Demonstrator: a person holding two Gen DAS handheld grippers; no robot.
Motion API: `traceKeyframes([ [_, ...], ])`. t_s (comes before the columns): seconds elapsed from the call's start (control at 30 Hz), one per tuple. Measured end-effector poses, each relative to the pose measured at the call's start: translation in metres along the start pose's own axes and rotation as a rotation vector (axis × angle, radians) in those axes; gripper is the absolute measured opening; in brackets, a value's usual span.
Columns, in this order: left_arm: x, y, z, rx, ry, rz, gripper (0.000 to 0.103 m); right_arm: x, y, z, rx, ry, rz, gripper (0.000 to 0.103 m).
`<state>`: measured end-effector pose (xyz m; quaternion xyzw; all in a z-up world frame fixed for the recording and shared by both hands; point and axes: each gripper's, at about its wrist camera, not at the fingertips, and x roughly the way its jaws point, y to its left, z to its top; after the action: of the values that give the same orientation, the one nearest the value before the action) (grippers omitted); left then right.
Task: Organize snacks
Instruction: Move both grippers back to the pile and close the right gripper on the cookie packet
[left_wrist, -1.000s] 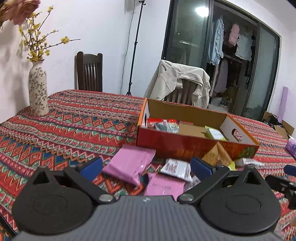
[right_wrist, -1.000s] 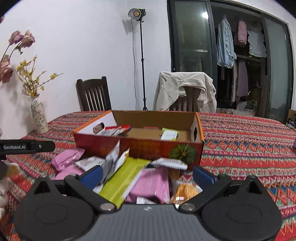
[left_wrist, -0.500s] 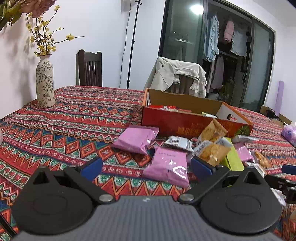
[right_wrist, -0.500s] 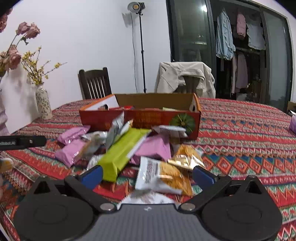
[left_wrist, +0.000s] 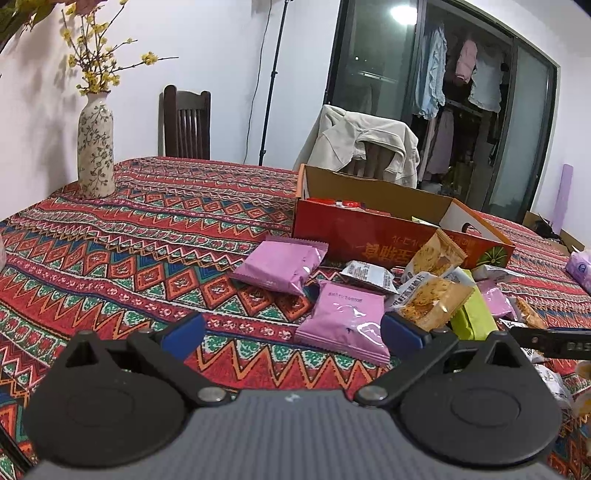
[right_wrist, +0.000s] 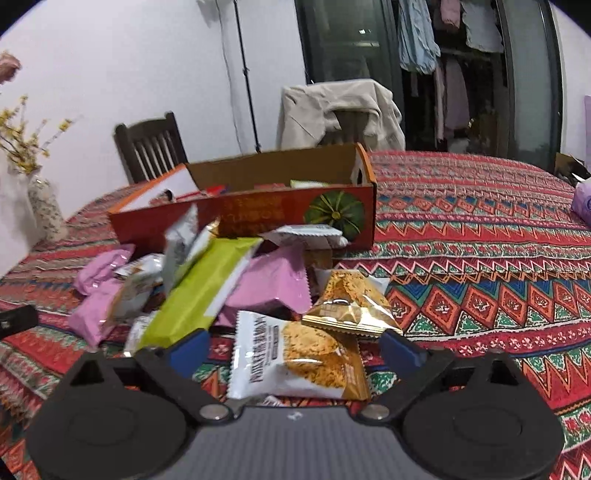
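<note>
A pile of snack packets lies on the patterned tablecloth in front of an open orange cardboard box (left_wrist: 369, 236) (right_wrist: 258, 214). My right gripper (right_wrist: 294, 350) is low over the near edge of the pile. A white packet of golden snacks (right_wrist: 295, 354) lies between its fingers; the jaws are closing and the pads stand just clear of it. A gold packet (right_wrist: 351, 302), a green packet (right_wrist: 199, 291) and pink packets (right_wrist: 273, 284) lie beyond. My left gripper (left_wrist: 293, 330) is open and holds nothing, with a pink packet (left_wrist: 347, 321) on the cloth by its right finger.
A flowered vase (left_wrist: 95, 147) stands at the table's far left. A dark wooden chair (left_wrist: 186, 125) and a chair draped with a beige jacket (left_wrist: 365, 147) stand behind the table. The box holds a few packets. The right gripper's black arm (left_wrist: 554, 338) shows at the left view's right edge.
My right gripper has sunk and tilted toward the pile, so the white packet now lies between its narrowing fingers. My left gripper drew back from the box earlier and then held still.
</note>
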<state>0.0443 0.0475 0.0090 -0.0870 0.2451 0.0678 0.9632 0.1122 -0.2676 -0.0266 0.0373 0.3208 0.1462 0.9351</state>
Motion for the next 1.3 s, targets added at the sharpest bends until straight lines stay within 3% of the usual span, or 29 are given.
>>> traceKeyframes([
  [0.07,0.001,0.002,0.0,-0.007,0.001,0.004,0.103,0.008,0.001,0.001,0.0,0.02,-0.008,0.088],
  [0.17,0.002,0.004,0.001,-0.012,0.002,0.002,0.103,0.015,0.0,0.0,0.01,0.038,-0.009,0.075],
  [0.33,0.005,0.006,0.001,-0.024,0.013,-0.001,0.103,0.013,0.001,-0.003,0.003,0.021,-0.01,0.071],
  [0.57,0.006,0.006,-0.001,-0.028,0.019,-0.004,0.103,0.002,-0.003,-0.007,0.017,-0.015,0.014,0.057],
  [0.93,0.007,0.0,-0.001,-0.017,0.024,-0.007,0.103,-0.028,0.0,-0.005,0.005,-0.137,0.029,0.056],
  [1.3,0.018,-0.019,0.013,0.029,0.044,-0.025,0.103,-0.035,0.001,0.002,-0.01,-0.192,0.04,0.056],
])
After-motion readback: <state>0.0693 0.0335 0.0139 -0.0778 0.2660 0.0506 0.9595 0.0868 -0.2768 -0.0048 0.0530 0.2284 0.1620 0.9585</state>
